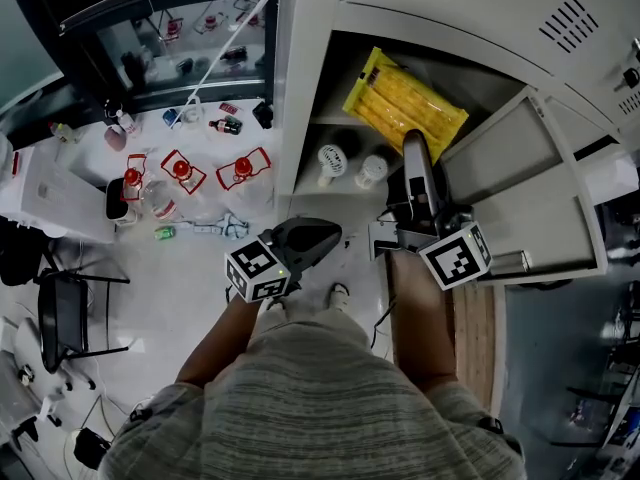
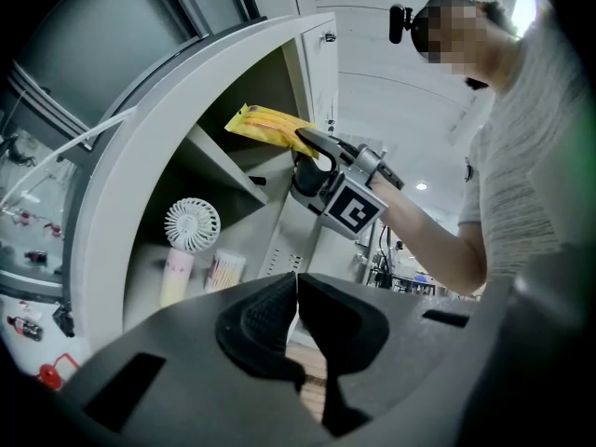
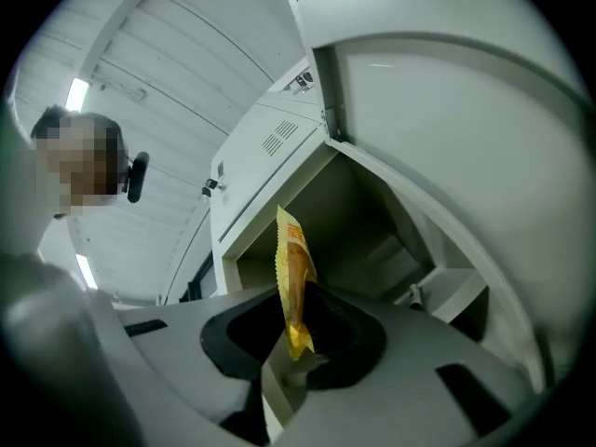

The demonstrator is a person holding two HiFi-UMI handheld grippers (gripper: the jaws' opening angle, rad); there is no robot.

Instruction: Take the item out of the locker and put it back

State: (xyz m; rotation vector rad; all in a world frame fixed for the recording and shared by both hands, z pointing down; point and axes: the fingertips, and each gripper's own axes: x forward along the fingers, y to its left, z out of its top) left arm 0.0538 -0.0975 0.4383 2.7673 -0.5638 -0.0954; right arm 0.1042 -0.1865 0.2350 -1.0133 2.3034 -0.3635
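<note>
Packet (image 3: 291, 277), light and crinkly we judge, is pinched by its edge in our right gripper (image 3: 296, 338), left gripper (image 2: 297, 296) pressed closed.

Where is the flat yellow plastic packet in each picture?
Head view: upper middle, packet held by the right gripper at the opening of the pale metal locker.
Left gripper view: upper centre, at that gripper's tip.
Right gripper view: centre, edge-on between its jaws.
Shared landmark: the locker.
</note>
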